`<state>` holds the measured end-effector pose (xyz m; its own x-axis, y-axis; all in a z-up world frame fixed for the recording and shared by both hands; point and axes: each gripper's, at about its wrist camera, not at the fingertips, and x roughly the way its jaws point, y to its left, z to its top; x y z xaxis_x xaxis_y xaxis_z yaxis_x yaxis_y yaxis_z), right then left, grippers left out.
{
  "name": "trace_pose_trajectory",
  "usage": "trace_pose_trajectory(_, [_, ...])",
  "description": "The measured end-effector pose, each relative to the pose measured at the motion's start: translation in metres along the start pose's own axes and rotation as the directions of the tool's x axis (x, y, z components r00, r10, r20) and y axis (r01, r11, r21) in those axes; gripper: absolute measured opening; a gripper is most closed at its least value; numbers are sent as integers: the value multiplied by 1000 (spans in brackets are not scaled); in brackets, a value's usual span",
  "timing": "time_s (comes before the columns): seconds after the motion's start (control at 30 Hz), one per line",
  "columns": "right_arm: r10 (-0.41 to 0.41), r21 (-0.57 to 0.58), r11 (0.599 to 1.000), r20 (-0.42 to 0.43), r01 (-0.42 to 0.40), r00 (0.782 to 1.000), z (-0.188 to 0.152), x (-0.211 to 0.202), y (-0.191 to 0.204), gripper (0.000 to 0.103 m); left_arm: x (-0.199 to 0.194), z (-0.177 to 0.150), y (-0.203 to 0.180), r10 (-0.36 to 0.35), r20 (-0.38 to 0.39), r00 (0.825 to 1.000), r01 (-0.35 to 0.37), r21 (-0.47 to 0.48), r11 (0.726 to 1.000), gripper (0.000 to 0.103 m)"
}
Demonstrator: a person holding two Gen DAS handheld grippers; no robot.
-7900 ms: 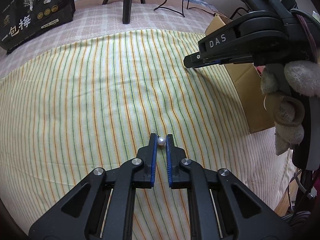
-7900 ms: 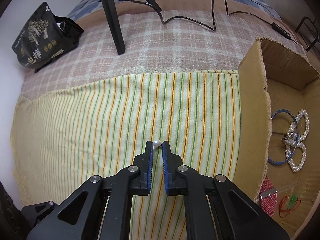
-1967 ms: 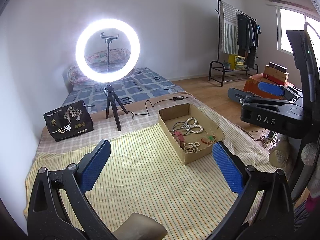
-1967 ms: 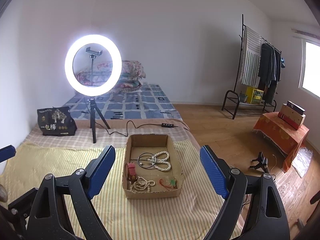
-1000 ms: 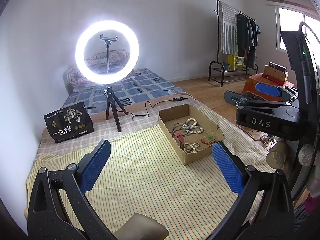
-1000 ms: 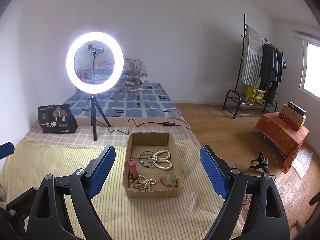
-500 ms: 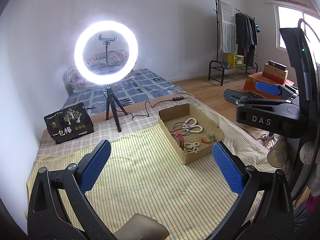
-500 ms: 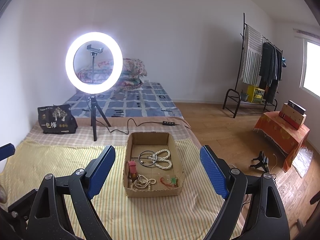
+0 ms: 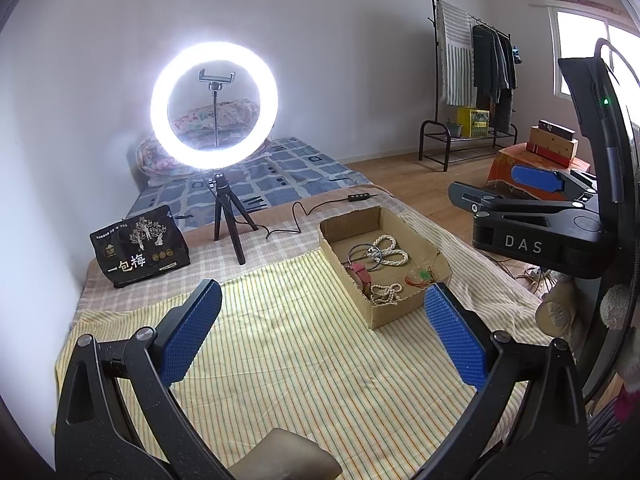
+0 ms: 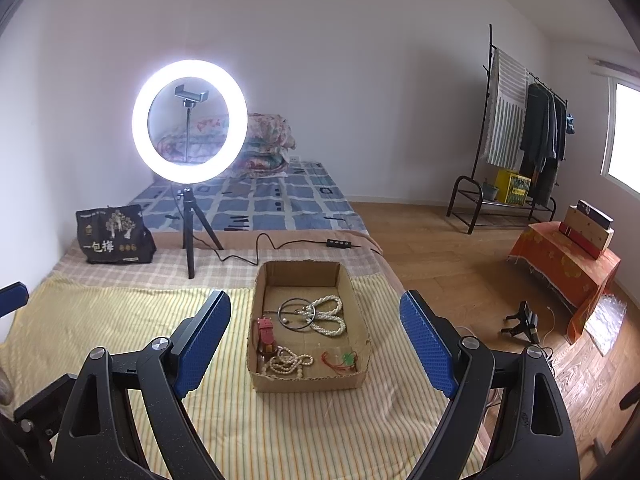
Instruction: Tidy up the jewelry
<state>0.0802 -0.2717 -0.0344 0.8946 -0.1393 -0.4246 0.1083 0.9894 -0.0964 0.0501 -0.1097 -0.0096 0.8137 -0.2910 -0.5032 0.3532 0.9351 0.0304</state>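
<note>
A cardboard box (image 10: 256, 322) sits on the striped cloth (image 10: 120, 320); it also shows in the left wrist view (image 9: 392, 314). In it lie pearl necklaces (image 10: 330, 318), a dark ring bangle (image 10: 294, 314), a red watch (image 10: 265, 332), a small pearl (image 10: 284, 321) and a red and green cord (image 10: 342, 360). My left gripper (image 9: 322, 334) is wide open and empty, held high above the cloth. My right gripper (image 10: 316, 342) is wide open and empty, raised above the box; its body shows at the right of the left wrist view (image 9: 532, 216).
A lit ring light on a tripod (image 10: 188, 120) stands behind the cloth, its cable (image 10: 260, 252) trailing right. A black printed bag (image 10: 112, 236) sits at the back left. A clothes rack (image 10: 520, 140) and an orange-draped stand (image 10: 564, 268) are on the wooden floor to the right.
Since about eight seconds ago both grippers have let go of pearls, opened wide and lifted high above the bed. Over the last second they barely move.
</note>
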Motion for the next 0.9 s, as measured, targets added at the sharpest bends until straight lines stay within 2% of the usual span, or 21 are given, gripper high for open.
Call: trace_pose_trajectory(0.9, [4, -17, 1000, -23, -5, 1000, -3, 3, 3, 87, 0, 2, 9, 5, 0, 1000, -5, 12, 1000, 103])
